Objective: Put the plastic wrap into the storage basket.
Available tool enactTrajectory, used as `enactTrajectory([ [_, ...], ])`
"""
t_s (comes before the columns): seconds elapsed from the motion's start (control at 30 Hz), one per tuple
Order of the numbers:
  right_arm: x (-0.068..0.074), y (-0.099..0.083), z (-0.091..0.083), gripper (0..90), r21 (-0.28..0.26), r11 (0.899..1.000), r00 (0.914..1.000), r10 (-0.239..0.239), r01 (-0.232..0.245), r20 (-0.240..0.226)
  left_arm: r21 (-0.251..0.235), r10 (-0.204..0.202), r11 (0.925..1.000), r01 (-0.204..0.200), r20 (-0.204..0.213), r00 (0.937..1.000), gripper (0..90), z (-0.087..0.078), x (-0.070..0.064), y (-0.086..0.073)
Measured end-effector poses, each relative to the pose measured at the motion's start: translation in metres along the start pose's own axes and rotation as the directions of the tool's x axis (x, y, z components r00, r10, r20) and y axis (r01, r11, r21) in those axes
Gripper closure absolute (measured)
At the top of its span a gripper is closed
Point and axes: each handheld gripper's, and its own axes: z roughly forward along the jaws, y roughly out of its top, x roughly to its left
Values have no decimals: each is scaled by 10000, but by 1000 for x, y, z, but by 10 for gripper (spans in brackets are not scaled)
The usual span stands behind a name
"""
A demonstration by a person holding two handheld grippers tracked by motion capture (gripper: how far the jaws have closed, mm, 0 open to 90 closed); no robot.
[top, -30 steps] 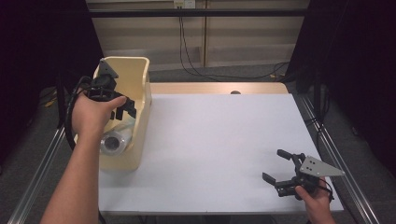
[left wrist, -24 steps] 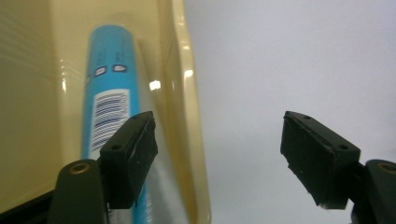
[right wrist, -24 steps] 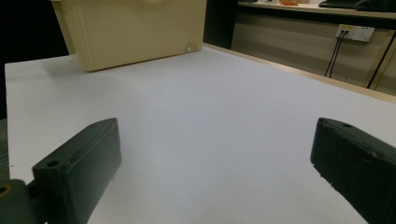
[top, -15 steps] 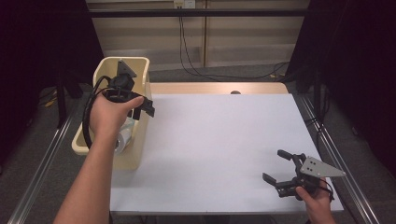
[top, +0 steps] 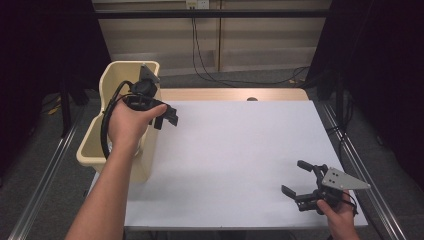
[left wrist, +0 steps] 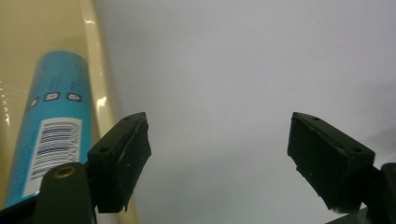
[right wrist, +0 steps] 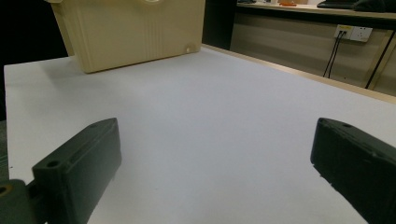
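Note:
A cream plastic bin [top: 114, 80] stands at the table's left edge. Inside it, in the left gripper view, lies a blue cylindrical container [left wrist: 49, 126] with a barcode label, next to the bin's rim [left wrist: 99, 88]. A hand holds my left gripper [top: 166, 118] just right of the bin, above the white tabletop; its jaws are open and empty [left wrist: 219, 126]. My right gripper [top: 293, 176] rests low near the table's front right corner, open with nothing between its jaws [right wrist: 217, 128]. The bin [right wrist: 130, 32] shows far ahead of it.
The white tabletop [top: 240, 145] stretches between the two grippers. A wooden strip [top: 225, 94] runs along its far edge, with cables [top: 210, 70] on the floor behind. Metal rails [top: 360, 165] flank the table.
My left gripper has moved from over the bin rightward, out past its rim and above the tabletop. The right gripper has stayed where it was.

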Motion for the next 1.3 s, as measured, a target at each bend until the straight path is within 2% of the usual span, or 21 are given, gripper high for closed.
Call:
enactTrajectory([
  [0.27, 0, 0, 0, 13, 7, 10000, 10000, -24, 24, -24, 244, 390, 9989, -396, 258, 9989, 193, 17, -15, -1],
  [0.57, 1, 0, 0, 13, 29, 10000, 10000, 9, -9, -16, 345, 667, 9971, -676, 263, 9974, 142, 32, -28, -4],
  [1.13, 1, 0, 1, 13, 81, 10000, 10000, -15, 15, -44, 497, 991, 9937, -1007, 332, 9945, 111, 54, -36, -15],
  [1.3, 1, 0, 1, 13, 76, 10000, 10000, -20, 20, -61, 480, 1093, 9926, -1120, 549, 9925, 111, 65, -39, -23],
])
